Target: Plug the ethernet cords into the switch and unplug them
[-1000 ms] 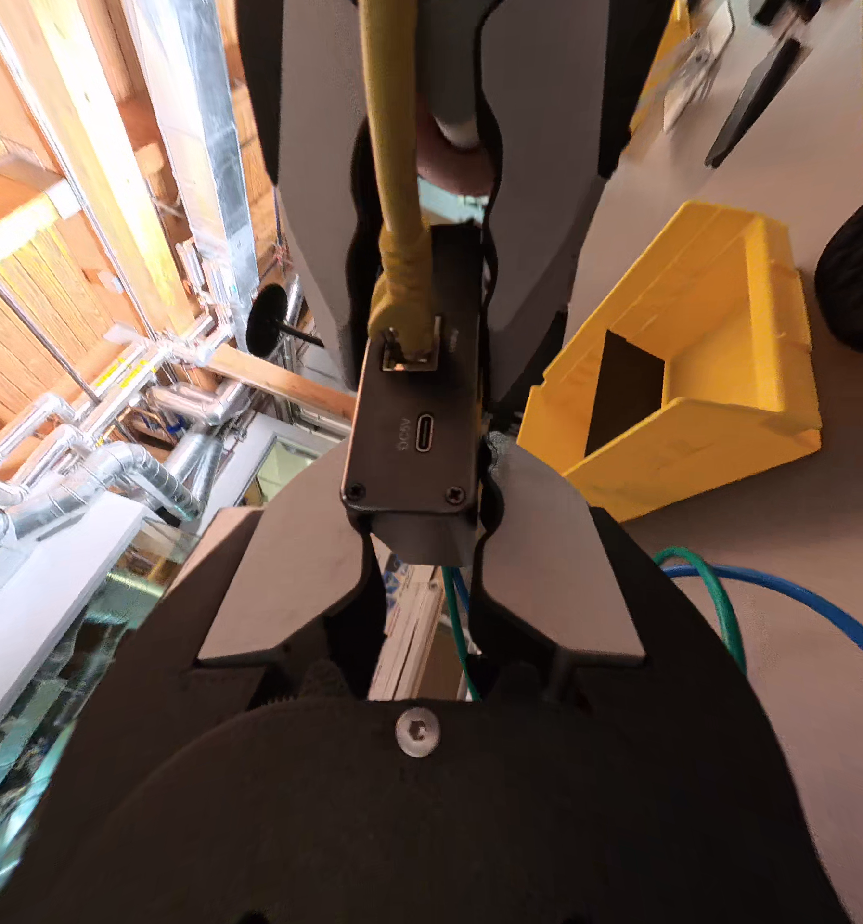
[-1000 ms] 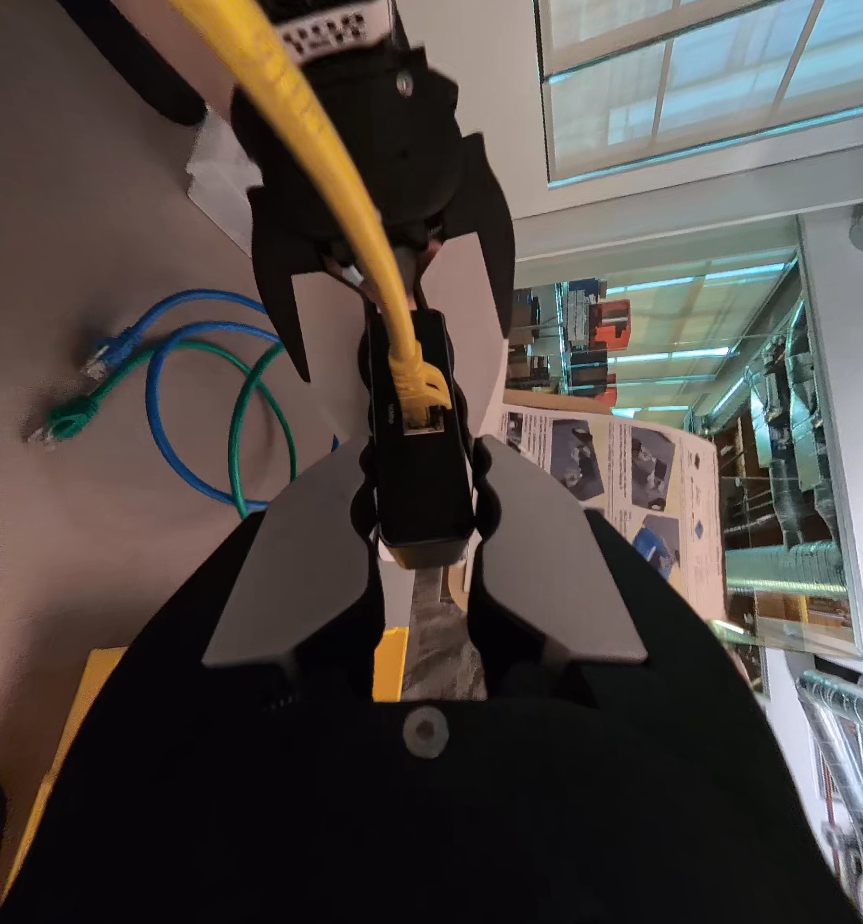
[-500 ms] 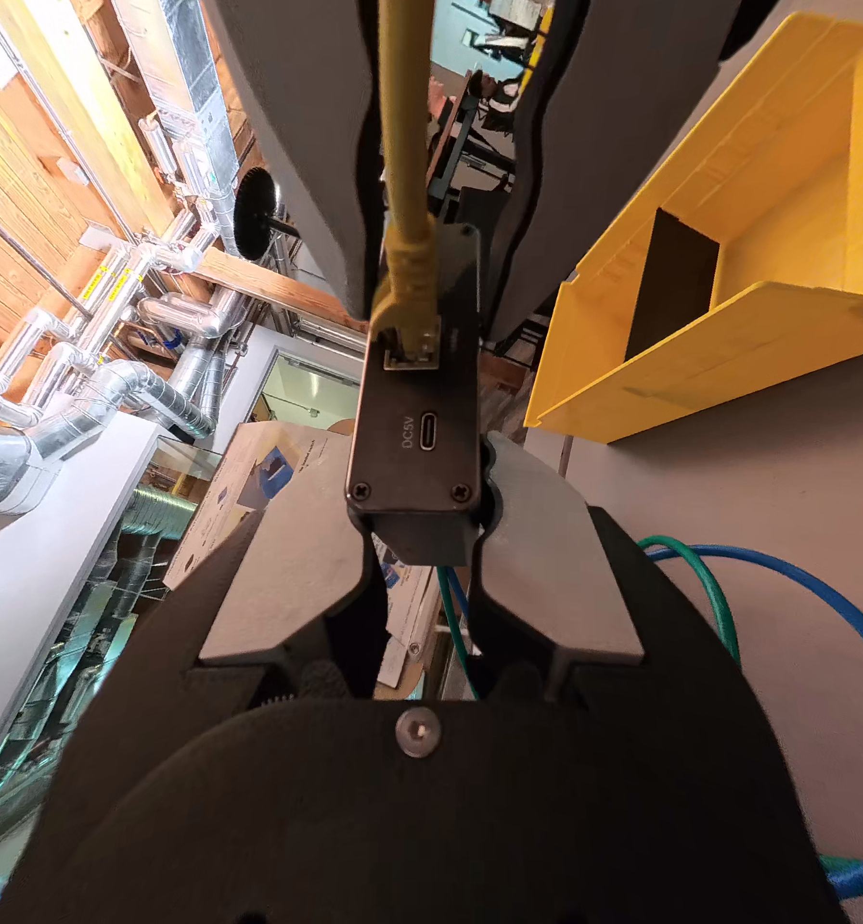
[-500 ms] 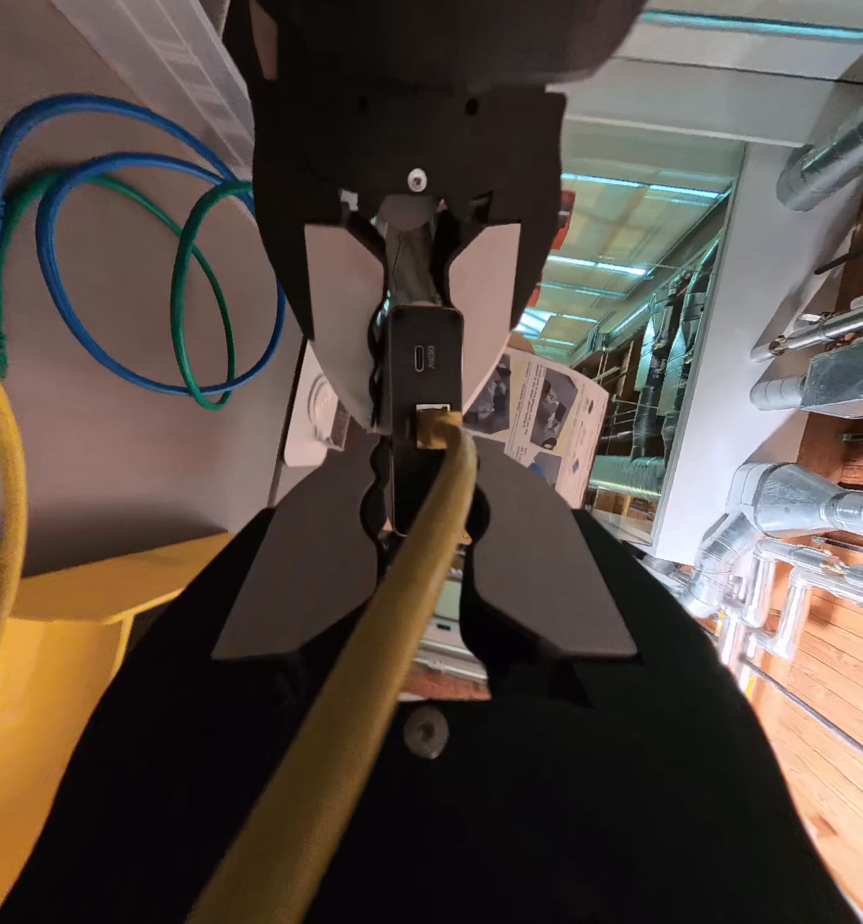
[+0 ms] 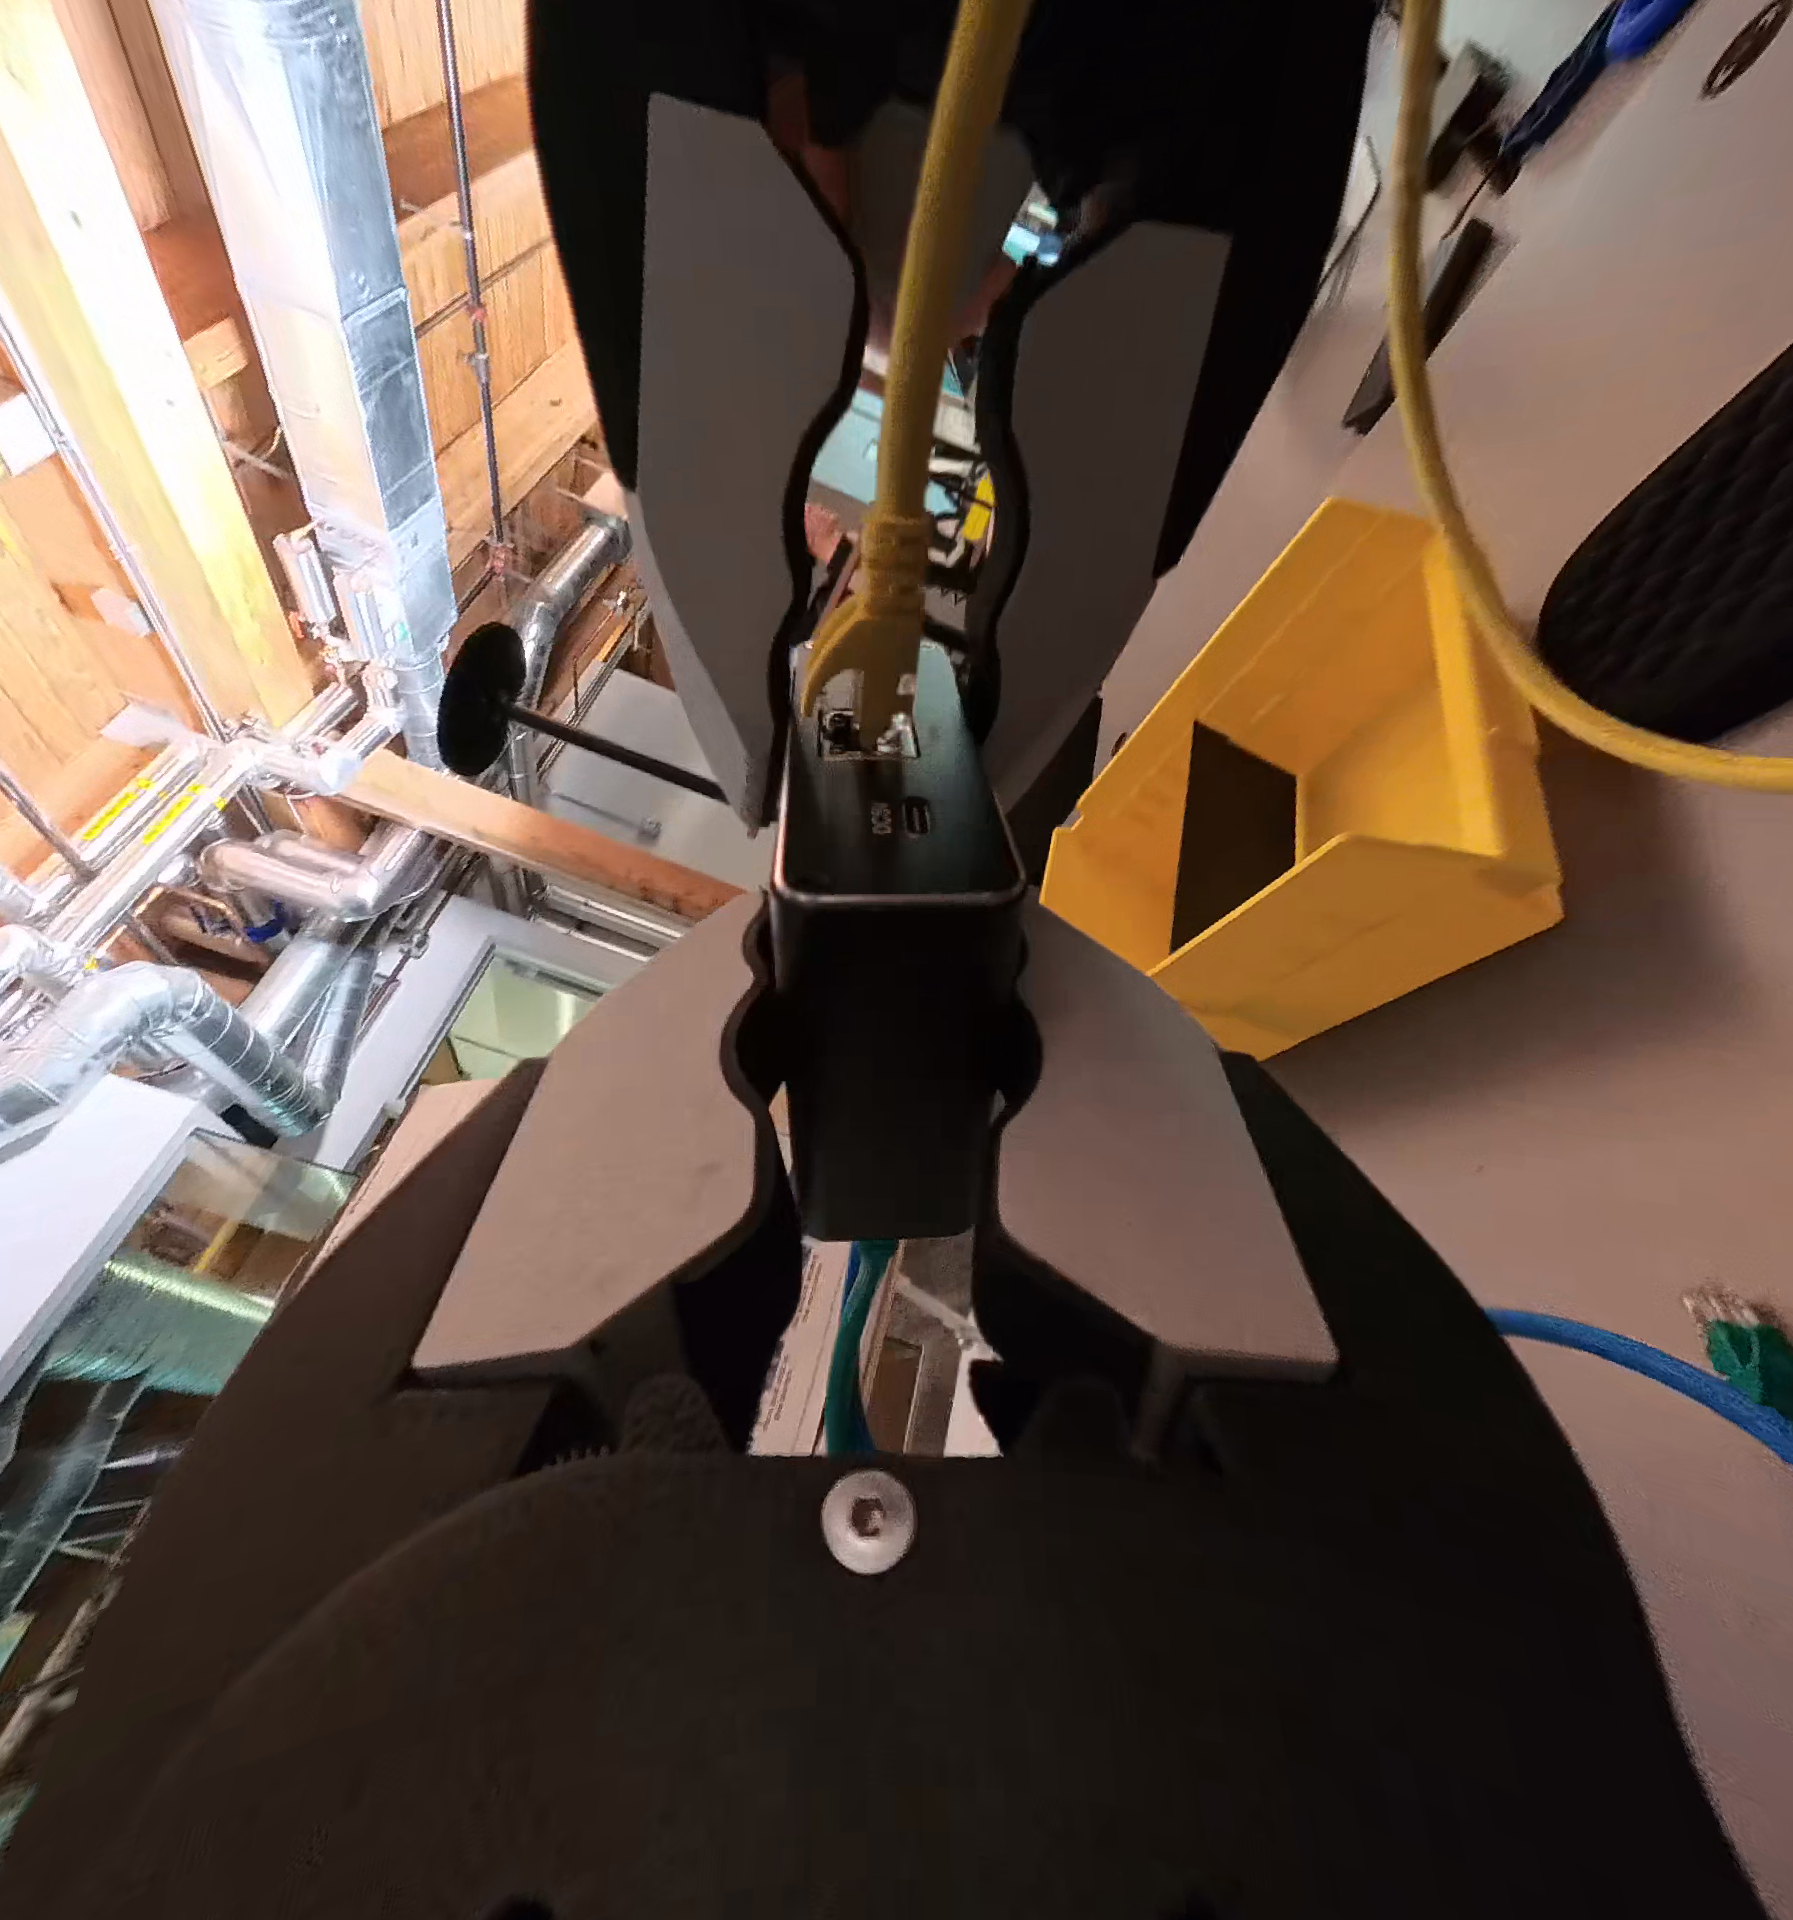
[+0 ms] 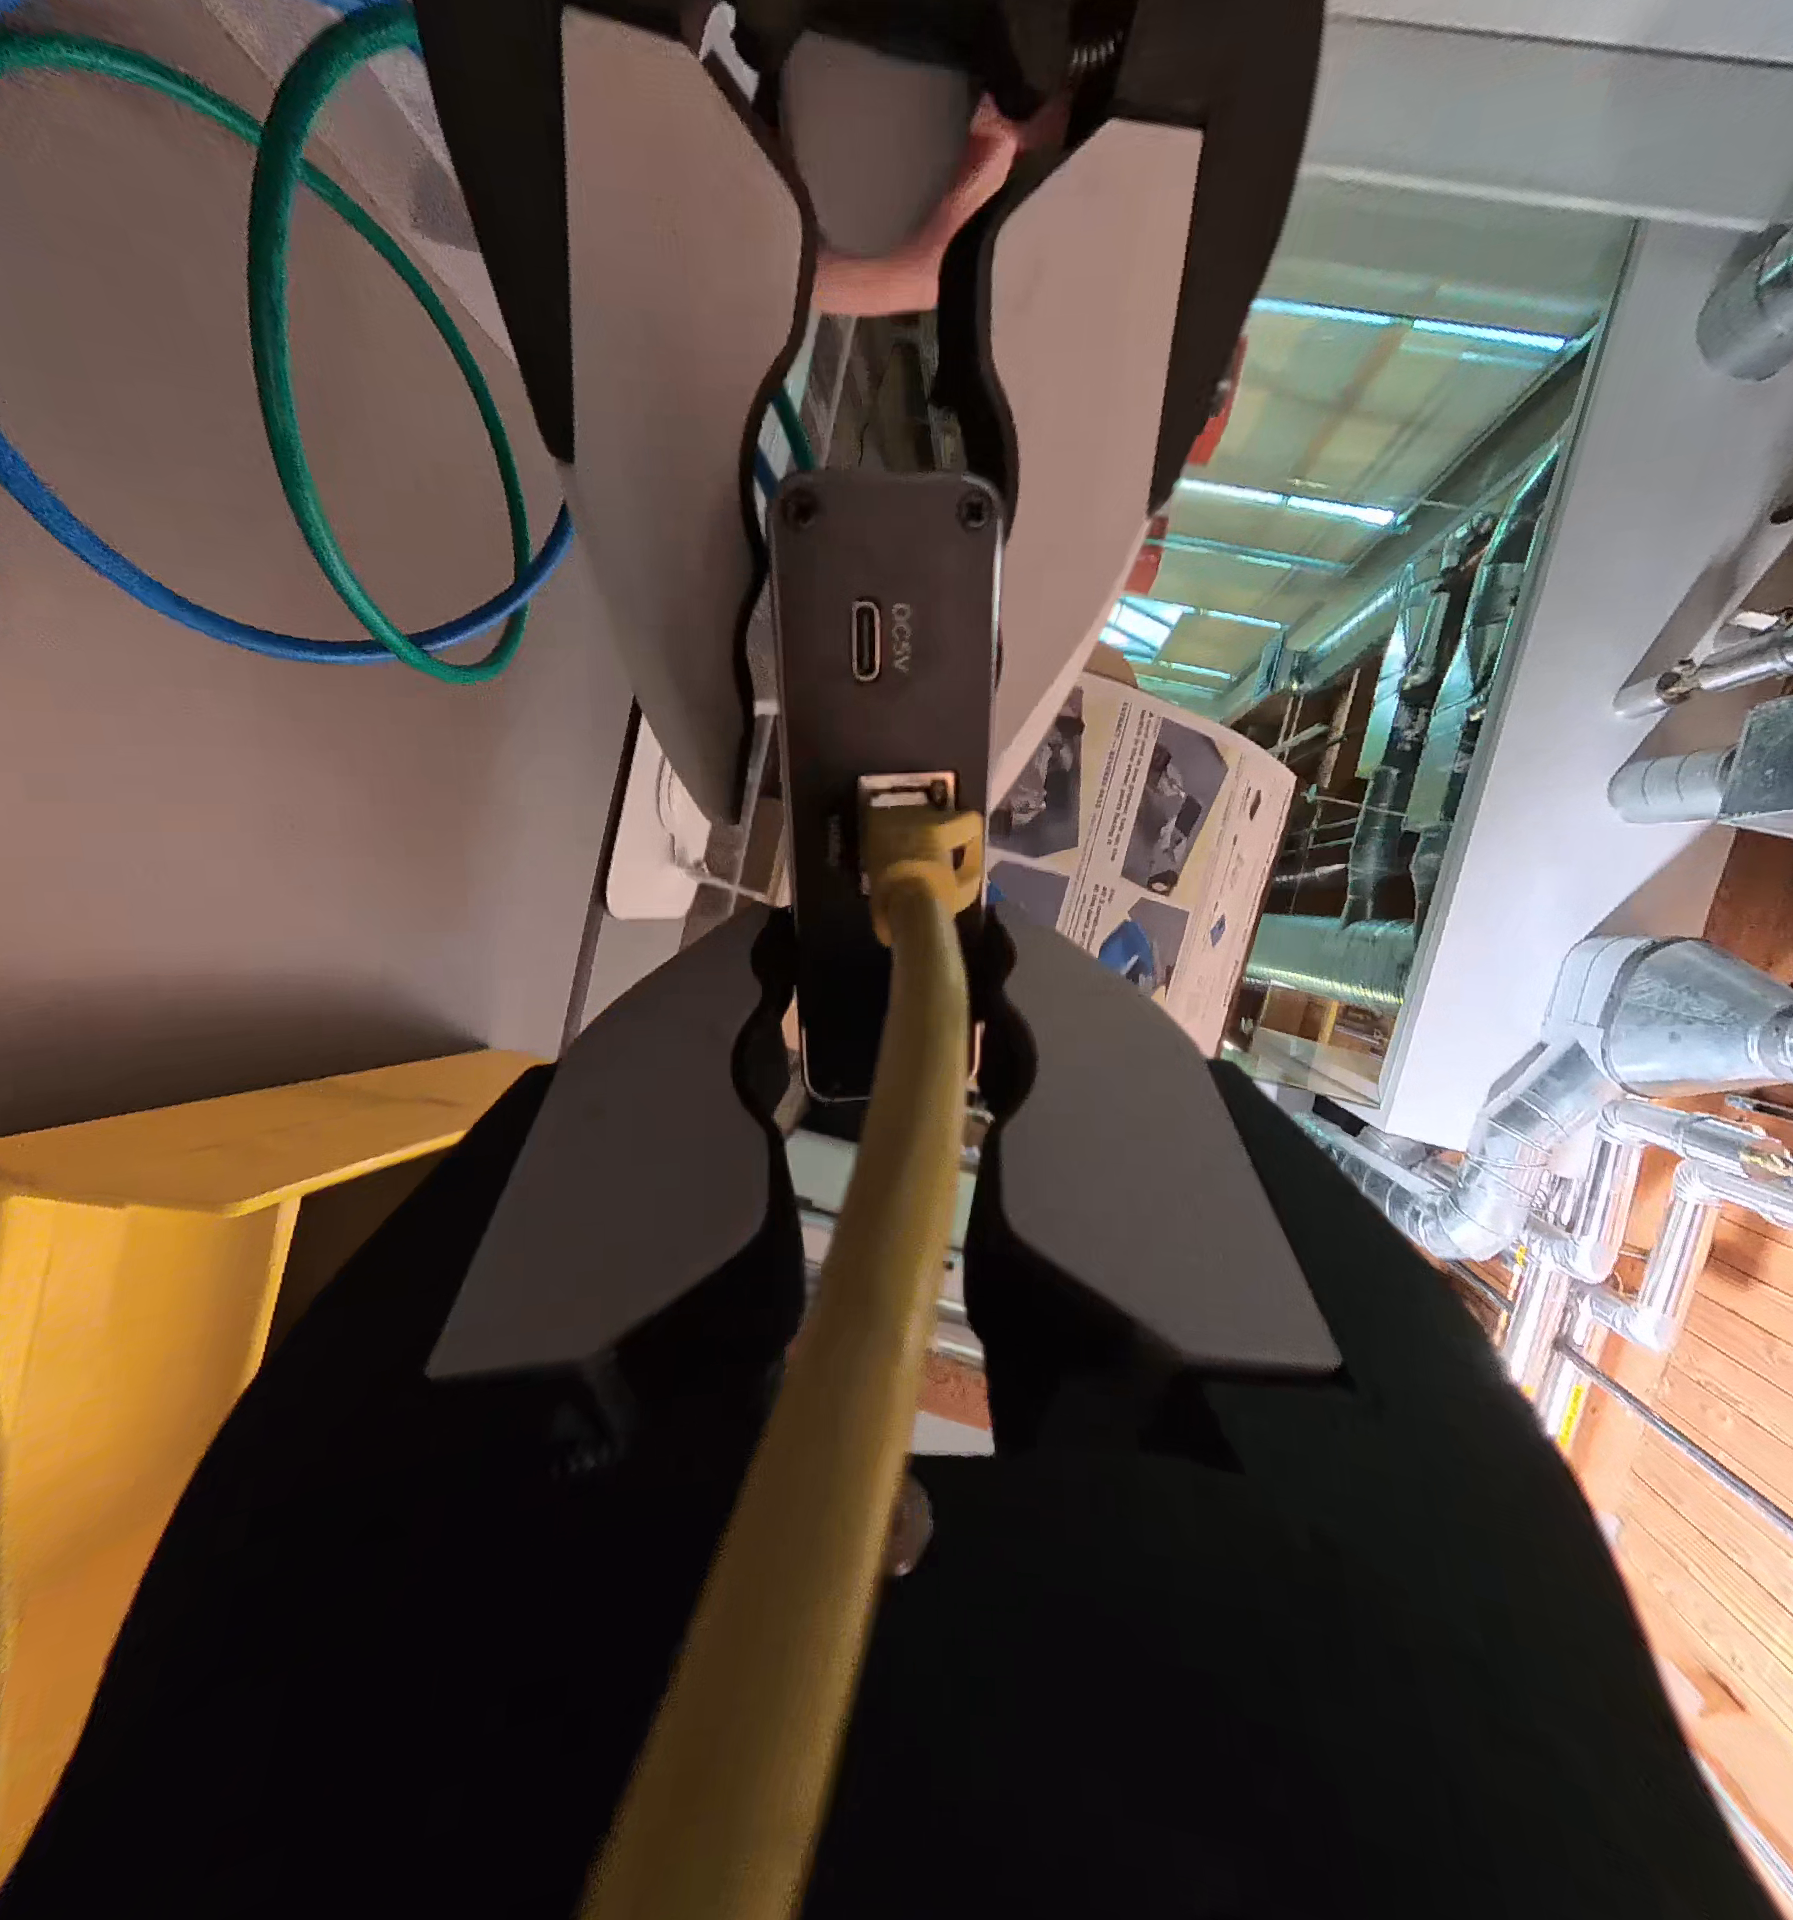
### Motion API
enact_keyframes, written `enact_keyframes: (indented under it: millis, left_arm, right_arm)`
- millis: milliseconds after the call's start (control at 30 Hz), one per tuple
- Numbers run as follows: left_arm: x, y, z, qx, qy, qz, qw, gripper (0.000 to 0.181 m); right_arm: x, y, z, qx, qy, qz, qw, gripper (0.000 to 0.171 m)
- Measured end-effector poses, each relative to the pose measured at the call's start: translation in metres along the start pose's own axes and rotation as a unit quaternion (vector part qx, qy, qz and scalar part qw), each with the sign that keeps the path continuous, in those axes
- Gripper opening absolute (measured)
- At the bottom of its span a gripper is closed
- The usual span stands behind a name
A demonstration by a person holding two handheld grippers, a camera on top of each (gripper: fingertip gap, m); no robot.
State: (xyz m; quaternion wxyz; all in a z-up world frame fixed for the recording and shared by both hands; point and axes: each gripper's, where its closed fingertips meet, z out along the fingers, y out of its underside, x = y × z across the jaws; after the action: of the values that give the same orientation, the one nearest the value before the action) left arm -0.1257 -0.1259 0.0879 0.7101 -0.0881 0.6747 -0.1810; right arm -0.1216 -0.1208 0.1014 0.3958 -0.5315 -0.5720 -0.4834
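- The switch [image 5: 892, 997] is held off the desk [image 5: 1494, 1195], its long axis in line with both grippers.
- The left gripper [image 5: 887, 1049] pinches its near end.
- The right gripper [image 6: 887, 997] clamps the opposite end.
- The yellow cord [image 6: 907, 997] is plugged in, trailing back over the right gripper.

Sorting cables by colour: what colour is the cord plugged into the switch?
Yellow cord, clearest in the right wrist view.

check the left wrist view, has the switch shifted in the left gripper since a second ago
Yes. Against the left gripper, which is fixed in this view, the switch has tipped: its port face now slants away and a plain side shows.
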Motion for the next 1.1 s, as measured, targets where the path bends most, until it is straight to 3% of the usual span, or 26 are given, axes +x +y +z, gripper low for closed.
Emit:
enact_keyframes:
  millis: [167, 333, 500, 1100]
  left_arm:
    - [0.001, -0.008, -0.003, 0.032, -0.008, -0.003, 0.999, 0.037]
    - [0.007, 0.002, 0.002, -0.015, -0.013, 0.034, 0.999, 0.036]
    - [0.004, 0.009, 0.006, -0.062, -0.021, 0.053, 0.996, 0.036]
    - [0.003, 0.011, 0.007, -0.074, -0.010, 0.023, 0.997, 0.036]
  right_arm:
    - [0.000, -0.004, -0.002, 0.034, -0.015, 0.010, 0.999, 0.035]
    - [-0.010, 0.002, 0.005, 0.021, -0.032, 0.010, 0.999, 0.034]
    - [-0.005, -0.011, -0.003, 0.052, 0.009, 0.014, 0.999, 0.038]
    - [-0.004, -0.028, -0.028, 0.057, 0.048, -0.009, 0.997, 0.029]
